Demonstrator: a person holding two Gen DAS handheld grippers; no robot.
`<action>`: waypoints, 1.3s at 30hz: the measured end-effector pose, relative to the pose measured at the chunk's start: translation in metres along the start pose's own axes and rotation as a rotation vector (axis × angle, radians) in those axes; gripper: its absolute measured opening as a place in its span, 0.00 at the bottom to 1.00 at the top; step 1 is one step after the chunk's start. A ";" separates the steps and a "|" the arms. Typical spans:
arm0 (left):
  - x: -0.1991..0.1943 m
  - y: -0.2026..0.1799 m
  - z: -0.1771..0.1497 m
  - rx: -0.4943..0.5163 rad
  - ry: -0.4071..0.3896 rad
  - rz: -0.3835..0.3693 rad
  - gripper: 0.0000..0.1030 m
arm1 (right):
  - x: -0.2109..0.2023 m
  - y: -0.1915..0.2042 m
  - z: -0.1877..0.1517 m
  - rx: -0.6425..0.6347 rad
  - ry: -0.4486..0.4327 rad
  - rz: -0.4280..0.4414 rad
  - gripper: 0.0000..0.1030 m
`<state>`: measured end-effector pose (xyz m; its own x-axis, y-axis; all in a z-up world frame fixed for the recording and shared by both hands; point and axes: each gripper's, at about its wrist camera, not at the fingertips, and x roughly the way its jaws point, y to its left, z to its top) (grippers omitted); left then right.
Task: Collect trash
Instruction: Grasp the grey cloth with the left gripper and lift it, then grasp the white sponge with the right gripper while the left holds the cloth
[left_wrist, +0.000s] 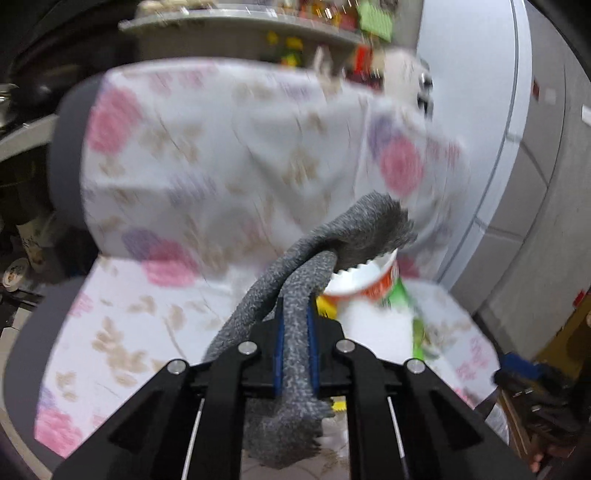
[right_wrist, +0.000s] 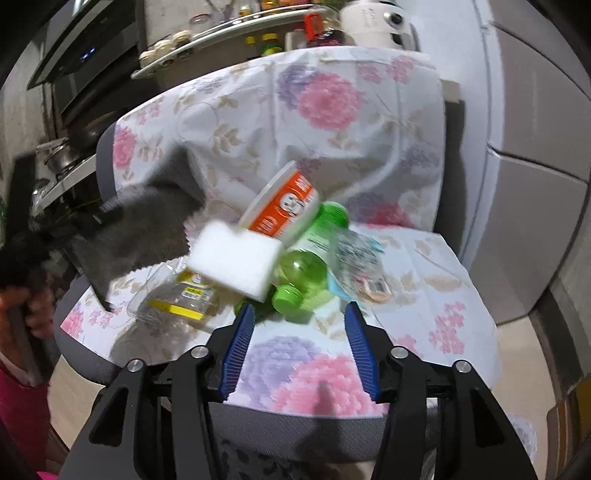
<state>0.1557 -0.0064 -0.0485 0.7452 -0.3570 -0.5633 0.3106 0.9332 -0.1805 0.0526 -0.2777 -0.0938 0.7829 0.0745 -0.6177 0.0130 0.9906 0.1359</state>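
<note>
L gripper (left_wrist: 294, 354) clamps grey cloth (left_wrist: 295, 280); R gripper (right_wrist: 299, 347) wide, nothing held.
Trash just ahead of R: green bottle (right_wrist: 306, 266), white sponge (right_wrist: 236, 258); only R view shows sponge.

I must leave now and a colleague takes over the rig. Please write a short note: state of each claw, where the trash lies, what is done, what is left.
Left claw: shut on a grey cloth, lifted above the chair seat.
Right claw: open, holding nothing, aimed at the pile.
On the flowered chair cover: orange-and-white cup on its side, green bottle, white sponge, clear bottle with yellow label, crumpled wrapper.
Done: the cloth is picked up.
Left: the whole pile. No bin is in view.
</note>
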 end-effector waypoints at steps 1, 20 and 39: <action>-0.011 0.005 0.004 -0.010 -0.019 0.020 0.08 | 0.002 0.003 0.003 -0.008 0.001 0.009 0.53; 0.012 0.044 -0.040 -0.097 0.071 0.063 0.08 | 0.117 0.035 0.017 -0.149 0.145 0.119 0.52; 0.014 0.040 -0.042 -0.109 0.058 0.063 0.08 | 0.129 0.048 0.022 -0.174 0.139 0.167 0.32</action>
<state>0.1536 0.0276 -0.0969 0.7246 -0.2974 -0.6217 0.1962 0.9538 -0.2277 0.1682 -0.2227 -0.1498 0.6725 0.2412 -0.6997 -0.2255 0.9672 0.1168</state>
